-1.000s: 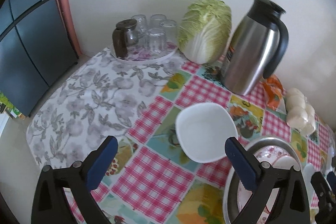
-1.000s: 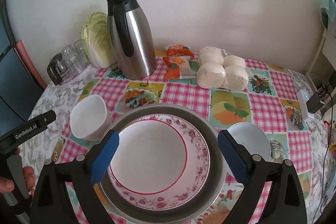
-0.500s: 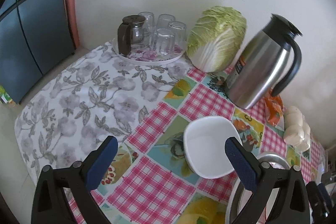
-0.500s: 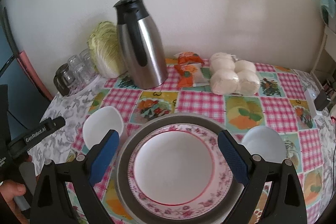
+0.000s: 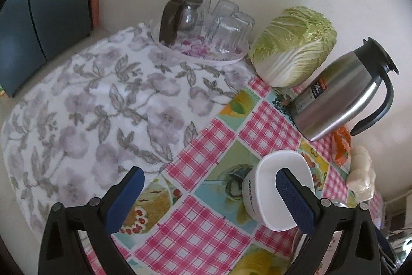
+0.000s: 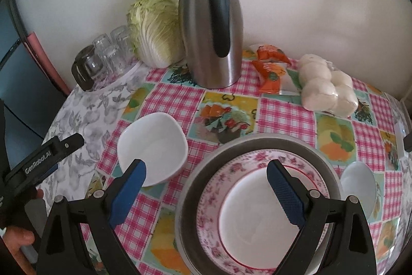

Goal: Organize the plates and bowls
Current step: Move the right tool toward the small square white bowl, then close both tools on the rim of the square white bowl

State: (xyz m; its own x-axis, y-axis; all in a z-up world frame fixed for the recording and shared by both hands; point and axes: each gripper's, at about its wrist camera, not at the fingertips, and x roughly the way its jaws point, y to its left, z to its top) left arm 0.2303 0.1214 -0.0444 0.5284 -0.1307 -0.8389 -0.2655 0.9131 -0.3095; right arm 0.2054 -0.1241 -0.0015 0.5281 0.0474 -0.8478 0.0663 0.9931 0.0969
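Observation:
A white squarish bowl (image 5: 270,187) sits on the checked tablecloth; in the right wrist view it (image 6: 154,143) lies left of a metal tray (image 6: 198,172) that holds a floral-rimmed plate (image 6: 257,210). A second small white bowl (image 6: 358,182) sits right of the tray. My left gripper (image 5: 209,191) is open and low, with its right finger over the squarish bowl. My right gripper (image 6: 206,184) is open and empty above the tray's left edge.
A steel thermos jug (image 6: 211,27), a cabbage (image 6: 154,27), a tray of glasses with a small glass pot (image 5: 203,22), orange packets (image 6: 270,66) and a bag of white buns (image 6: 327,89) line the back near the wall. A floral cloth (image 5: 90,107) covers the table's left end.
My left gripper has dropped and swung left toward the squarish bowl, which now reaches its right finger. My right gripper has drawn back and shifted left, so the tray now sits to the right.

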